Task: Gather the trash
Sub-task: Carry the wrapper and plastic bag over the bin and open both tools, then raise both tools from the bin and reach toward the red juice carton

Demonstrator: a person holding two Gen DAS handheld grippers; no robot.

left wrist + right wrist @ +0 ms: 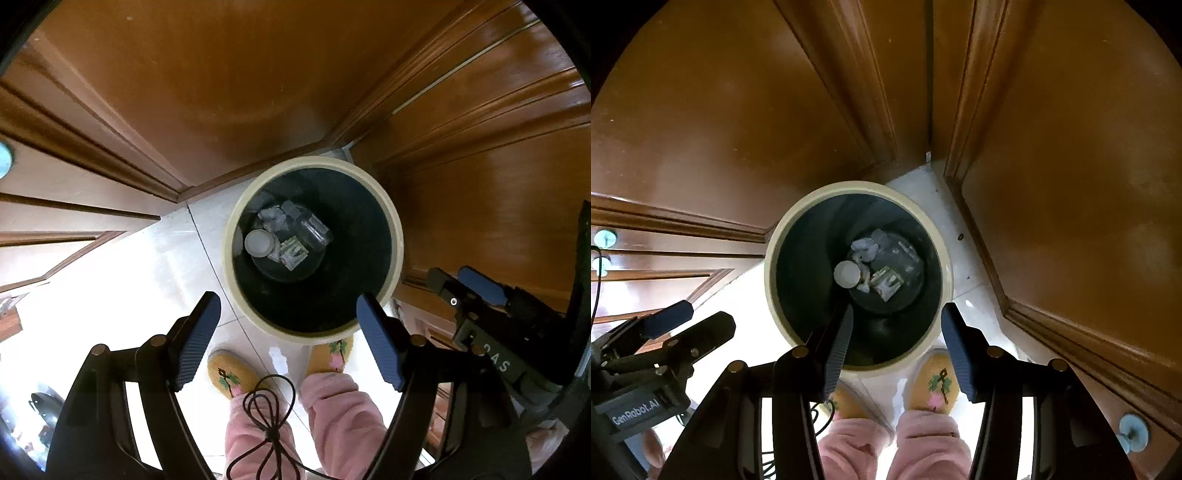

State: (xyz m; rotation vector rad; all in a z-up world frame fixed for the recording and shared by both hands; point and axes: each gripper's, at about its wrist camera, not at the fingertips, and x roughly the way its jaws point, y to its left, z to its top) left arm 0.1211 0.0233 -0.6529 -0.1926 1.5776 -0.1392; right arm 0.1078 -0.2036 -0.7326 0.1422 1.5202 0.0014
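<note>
A round trash bin with a cream rim (395,225) and a dark inside stands on the pale tiled floor in a corner of wooden panels. At its bottom lie crumpled paper (271,218), a white round lid (259,242), a clear plastic bottle (314,229) and a printed wrapper (294,253). My left gripper (287,299) hangs over the bin's near rim, open, with nothing between its fingers. My right gripper (897,308) points straight down over the same bin (775,243), open and empty. The paper (864,247), lid (846,274) and wrapper (886,282) show below it.
Brown wooden doors and skirting (221,92) close in the bin at the back and right. A person's yellow slippers (231,373) and pink trouser legs (340,413) stand right at the bin's near side. A black cable (269,421) loops below the left gripper.
</note>
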